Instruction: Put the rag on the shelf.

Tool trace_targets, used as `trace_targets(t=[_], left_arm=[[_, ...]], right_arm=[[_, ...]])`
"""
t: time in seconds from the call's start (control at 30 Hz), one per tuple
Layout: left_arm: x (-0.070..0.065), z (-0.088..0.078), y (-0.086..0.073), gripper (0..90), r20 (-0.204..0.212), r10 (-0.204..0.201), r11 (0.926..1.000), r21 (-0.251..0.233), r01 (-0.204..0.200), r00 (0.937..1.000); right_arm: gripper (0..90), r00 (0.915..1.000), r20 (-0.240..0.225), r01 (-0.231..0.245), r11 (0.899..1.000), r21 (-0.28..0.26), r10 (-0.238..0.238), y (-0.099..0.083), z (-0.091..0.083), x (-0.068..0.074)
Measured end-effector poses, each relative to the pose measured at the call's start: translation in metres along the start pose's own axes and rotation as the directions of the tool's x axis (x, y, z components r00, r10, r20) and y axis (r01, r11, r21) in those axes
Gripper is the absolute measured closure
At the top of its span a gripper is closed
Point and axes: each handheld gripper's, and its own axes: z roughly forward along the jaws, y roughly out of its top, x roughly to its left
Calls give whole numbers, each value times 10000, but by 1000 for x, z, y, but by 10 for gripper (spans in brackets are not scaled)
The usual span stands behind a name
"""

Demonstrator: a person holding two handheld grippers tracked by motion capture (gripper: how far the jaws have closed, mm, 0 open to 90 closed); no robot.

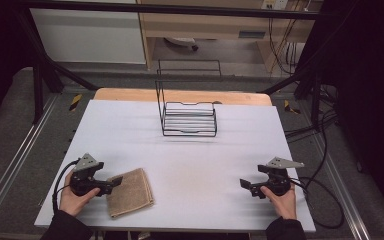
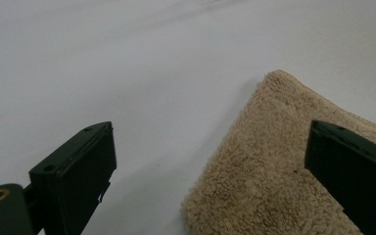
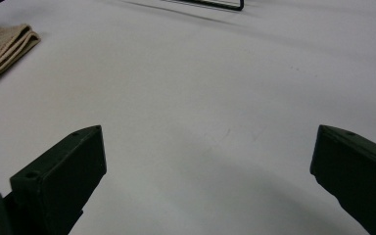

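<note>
Tan towel (image 1: pixel 130 192) beside left gripper (image 1: pixel 114 184), jaws apart, perhaps touching.

L gripper (image 1: pixel 114 183) and R gripper (image 1: pixel 245 186) low, jaws wide apart (both hand-held).

1 folded towel (image 1: pixel 130 192), 1 wire rack (image 1: pixel 189 119) — 2 tools, 1 per hand.

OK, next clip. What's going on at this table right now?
A person sits at a white table with a hand-held gripper in each hand. The left hand-held gripper is open at the edge of a folded tan towel, one jaw over it, nothing gripped. The right hand-held gripper is open above bare tabletop. A black wire rack stands empty at the far side.
</note>
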Motion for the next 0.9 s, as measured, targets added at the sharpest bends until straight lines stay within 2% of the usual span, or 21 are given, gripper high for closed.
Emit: trace_targets(t=[0.5, 0.53, 0.73, 0.9], left_arm=[[1, -4, -1, 68, -78, -47, 10000, 48, 47, 10000], [2, -5, -1, 78, -172, -159, 9999, 36, 160, 9997], [5, -7, -3, 238, -481, -413, 9990, 168, 421, 9980], [6, -11, -6, 349, -673, -843, 9956, 358, 868, 9942]], right_arm=[[6, 10000, 89, 9, 10000, 54, -9, 1, 2, 5], [6, 10000, 60, 6, 10000, 56, -6, 1, 2, 5], [5, 9999, 15, 168, 9997, 187, -168, 3, 7, 11], [5, 9998, -19, 195, 9994, 272, -195, 5, 11, 16]])
